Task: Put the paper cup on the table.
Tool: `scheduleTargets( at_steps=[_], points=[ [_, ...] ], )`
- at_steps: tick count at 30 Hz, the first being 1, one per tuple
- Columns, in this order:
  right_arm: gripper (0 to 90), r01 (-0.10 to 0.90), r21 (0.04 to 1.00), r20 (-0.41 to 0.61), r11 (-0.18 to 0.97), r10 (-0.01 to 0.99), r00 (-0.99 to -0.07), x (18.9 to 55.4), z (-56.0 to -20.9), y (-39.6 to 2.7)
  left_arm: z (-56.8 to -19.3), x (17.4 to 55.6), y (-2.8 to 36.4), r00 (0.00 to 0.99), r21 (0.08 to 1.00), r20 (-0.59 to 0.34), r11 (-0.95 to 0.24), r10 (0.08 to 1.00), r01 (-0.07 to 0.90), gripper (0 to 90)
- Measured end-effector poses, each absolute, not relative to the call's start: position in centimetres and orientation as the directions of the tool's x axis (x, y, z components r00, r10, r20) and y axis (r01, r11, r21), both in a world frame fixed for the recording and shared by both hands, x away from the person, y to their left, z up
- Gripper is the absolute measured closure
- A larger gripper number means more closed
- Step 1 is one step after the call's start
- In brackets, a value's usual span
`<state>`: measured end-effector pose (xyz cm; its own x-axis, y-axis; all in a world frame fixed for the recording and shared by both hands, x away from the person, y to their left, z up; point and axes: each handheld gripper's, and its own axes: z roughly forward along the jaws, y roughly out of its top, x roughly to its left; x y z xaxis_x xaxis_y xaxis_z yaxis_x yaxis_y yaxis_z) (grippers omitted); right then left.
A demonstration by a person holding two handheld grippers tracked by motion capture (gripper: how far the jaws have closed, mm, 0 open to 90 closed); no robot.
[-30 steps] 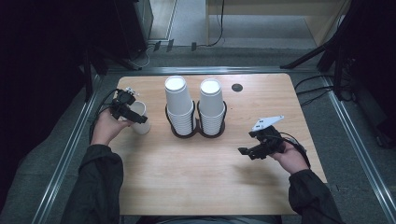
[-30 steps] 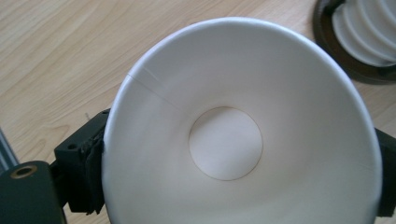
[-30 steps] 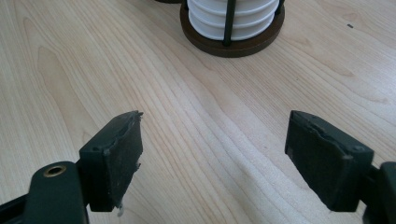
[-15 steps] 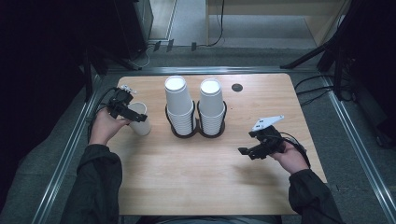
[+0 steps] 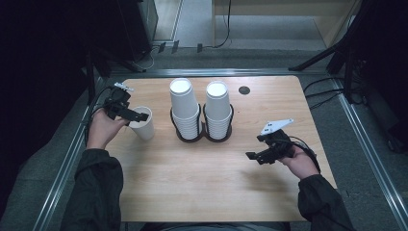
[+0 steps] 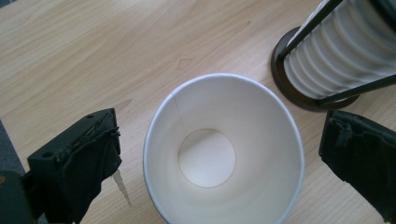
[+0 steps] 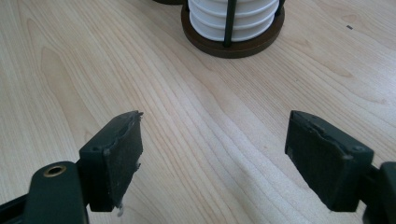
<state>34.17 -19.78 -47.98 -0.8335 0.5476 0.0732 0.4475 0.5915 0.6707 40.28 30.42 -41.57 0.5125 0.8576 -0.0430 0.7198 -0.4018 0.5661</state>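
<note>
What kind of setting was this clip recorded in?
Most likely a lab or studio data-collection station rather than a café: a lone wooden table edged by metal rails, dark stand legs and loose cables on grey floor, and paper cups stacked in holders.

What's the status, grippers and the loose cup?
Left gripper open, jaws astride single paper cup, not touching. Right gripper open, empty, over bare table. Cup upright beside cup stacks. Nothing in the way.

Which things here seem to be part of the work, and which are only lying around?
Part of the work, it seems:
- single paper cup, upright between the open fingers of the left gripper
- two cup stacks in a black holder
- right gripper, open, over bare table

Only lying around:
- dark round spot on the table
</note>
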Motion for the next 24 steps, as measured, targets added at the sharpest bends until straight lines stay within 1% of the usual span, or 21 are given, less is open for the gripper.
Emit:
scheduleTargets(
  at_steps=[3,9,12,19,24],
  points=[
    [19.4,0.446,0.671,0.073,0.592,0.546,-0.835,34.2,-47.9,-19.8,-41.0,40.0,30.5,0.506,0.57,-0.035,-0.398,0.862,0.718,0.0],
    [19.4,0.444,0.672,0.073,0.593,0.544,-0.836,34.2,-47.9,-19.8,-40.3,39.6,30.6,0.504,0.588,-0.048,-0.383,0.862,0.712,0.0],
    [19.4,0.444,0.673,0.073,0.592,0.544,-0.836,34.2,-47.9,-19.7,-39.8,39.3,30.4,0.478,0.586,-0.037,-0.368,0.877,0.721,0.0],
    [19.4,0.44,0.671,0.074,0.597,0.536,-0.841,34.3,-47.9,-19.6,-39.0,38.6,30.0,0.493,0.612,-0.046,-0.365,0.869,0.701,0.0],
    [19.5,0.435,0.67,0.072,0.602,0.531,-0.845,34.4,-47.8,-19.4,-38.7,38.0,29.4,0.521,0.615,-0.036,-0.392,0.853,0.684,0.0]
  ],
)
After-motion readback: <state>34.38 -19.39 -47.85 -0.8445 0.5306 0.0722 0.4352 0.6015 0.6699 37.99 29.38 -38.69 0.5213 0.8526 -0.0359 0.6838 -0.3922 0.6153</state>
